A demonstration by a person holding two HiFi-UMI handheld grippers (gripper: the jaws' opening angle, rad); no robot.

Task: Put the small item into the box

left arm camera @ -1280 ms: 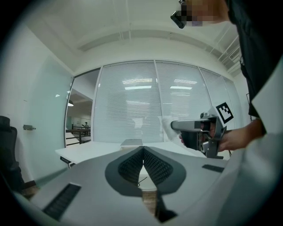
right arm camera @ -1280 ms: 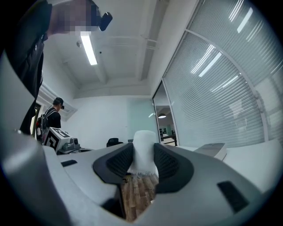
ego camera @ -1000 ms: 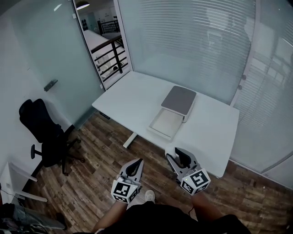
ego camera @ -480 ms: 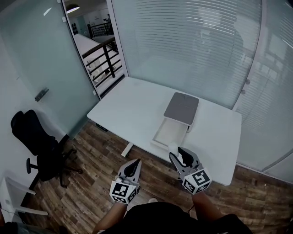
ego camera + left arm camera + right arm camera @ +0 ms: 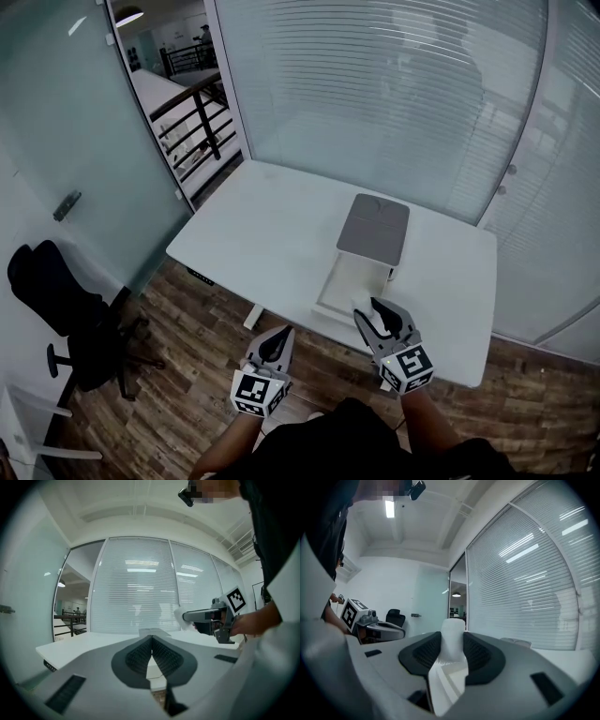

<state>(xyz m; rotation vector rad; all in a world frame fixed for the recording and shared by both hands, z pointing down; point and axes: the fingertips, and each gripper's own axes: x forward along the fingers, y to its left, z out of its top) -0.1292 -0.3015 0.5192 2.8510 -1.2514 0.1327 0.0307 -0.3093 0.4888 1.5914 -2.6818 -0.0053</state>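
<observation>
Two grippers, near first. Left gripper (image 5: 280,335): jaws pressed together, empty. Right gripper (image 5: 372,316): pinching white item (image 5: 452,640). Just ahead of right: open box (image 5: 339,284) on table (image 5: 253,225). Risk: releasing short of the rim drops item outside.

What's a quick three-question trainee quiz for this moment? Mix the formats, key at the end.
1. True or false: the left tongs are shut with nothing between them.
2. What do the right tongs hold? A) nothing B) a small white item C) a black pen
3. Fill in: the box stands on the white ____.

Key: 1 true. 2 B. 3 table.
</observation>
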